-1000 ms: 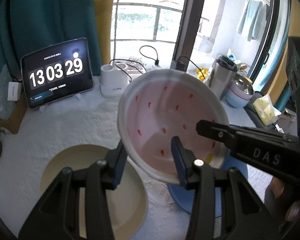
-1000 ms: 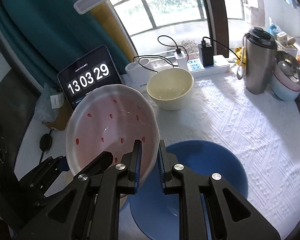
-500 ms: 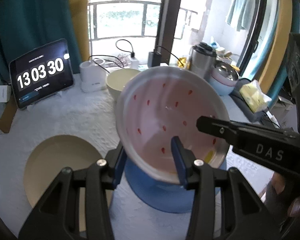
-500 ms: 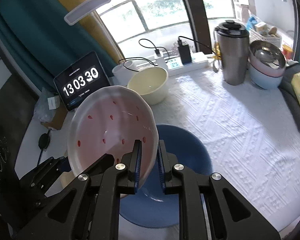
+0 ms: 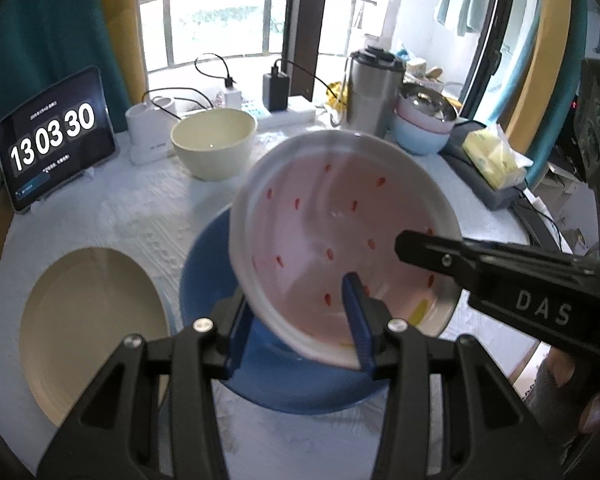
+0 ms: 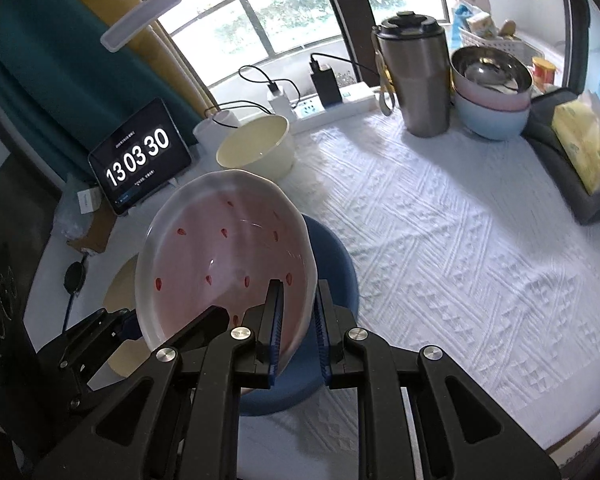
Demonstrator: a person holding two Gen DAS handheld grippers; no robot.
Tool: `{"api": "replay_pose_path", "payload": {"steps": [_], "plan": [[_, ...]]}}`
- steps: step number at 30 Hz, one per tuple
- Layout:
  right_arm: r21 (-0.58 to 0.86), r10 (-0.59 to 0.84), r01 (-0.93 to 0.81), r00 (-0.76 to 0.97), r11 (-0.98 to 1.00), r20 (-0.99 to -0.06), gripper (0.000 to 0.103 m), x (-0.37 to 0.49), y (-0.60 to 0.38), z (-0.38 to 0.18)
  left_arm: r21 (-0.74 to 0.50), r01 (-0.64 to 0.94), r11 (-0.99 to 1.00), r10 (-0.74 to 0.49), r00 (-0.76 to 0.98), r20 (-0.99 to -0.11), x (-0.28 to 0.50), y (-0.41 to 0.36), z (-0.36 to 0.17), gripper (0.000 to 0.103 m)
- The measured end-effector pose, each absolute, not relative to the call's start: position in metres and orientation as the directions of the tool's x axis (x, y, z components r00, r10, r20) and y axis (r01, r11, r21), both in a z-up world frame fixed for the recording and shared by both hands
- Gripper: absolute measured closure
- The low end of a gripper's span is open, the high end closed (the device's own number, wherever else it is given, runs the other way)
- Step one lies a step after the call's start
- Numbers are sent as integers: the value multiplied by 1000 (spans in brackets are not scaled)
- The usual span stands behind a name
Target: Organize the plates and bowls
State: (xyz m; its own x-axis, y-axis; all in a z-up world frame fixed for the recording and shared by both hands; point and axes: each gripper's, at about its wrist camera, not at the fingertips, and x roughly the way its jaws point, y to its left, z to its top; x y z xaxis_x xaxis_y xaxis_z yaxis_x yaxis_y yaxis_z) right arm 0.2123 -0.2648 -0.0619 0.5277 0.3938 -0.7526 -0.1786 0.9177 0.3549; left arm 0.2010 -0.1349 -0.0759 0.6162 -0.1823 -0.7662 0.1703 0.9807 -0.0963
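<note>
A pink plate (image 5: 320, 220) with red specks hangs tilted in the air, held by both grippers. My left gripper (image 5: 298, 322) is shut on its near rim, one finger under the plate and one inside it. My right gripper (image 6: 300, 320) is shut on the rim at the other side, and its black arm (image 5: 500, 276) reaches in from the right. In the right wrist view the pink plate (image 6: 220, 256) hovers over a blue plate (image 6: 336, 268) on the table. That blue plate (image 5: 204, 280) lies beside a beige plate (image 5: 92, 328). A cream bowl (image 5: 214, 148) stands behind.
A tablet clock (image 6: 140, 160) leans at the back left. A steel tumbler (image 6: 416, 80), stacked bowls (image 6: 492, 96) and a tissue pack (image 6: 584, 144) stand at the back right. Chargers and cables lie along the window. White textured cloth (image 6: 440, 240) covers the table.
Both grippers have carried the pink plate to the right and slightly down, from over the beige plate to over the blue plate. Their grip on it is unchanged.
</note>
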Motion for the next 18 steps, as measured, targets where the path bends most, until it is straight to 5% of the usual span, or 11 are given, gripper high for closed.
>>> {"api": "replay_pose_path", "payload": {"steps": [18], "plan": [[349, 397, -190, 456, 918, -796, 86, 215, -257, -90, -75, 141, 987, -141, 556, -819, 205, -131, -100, 58]]}}
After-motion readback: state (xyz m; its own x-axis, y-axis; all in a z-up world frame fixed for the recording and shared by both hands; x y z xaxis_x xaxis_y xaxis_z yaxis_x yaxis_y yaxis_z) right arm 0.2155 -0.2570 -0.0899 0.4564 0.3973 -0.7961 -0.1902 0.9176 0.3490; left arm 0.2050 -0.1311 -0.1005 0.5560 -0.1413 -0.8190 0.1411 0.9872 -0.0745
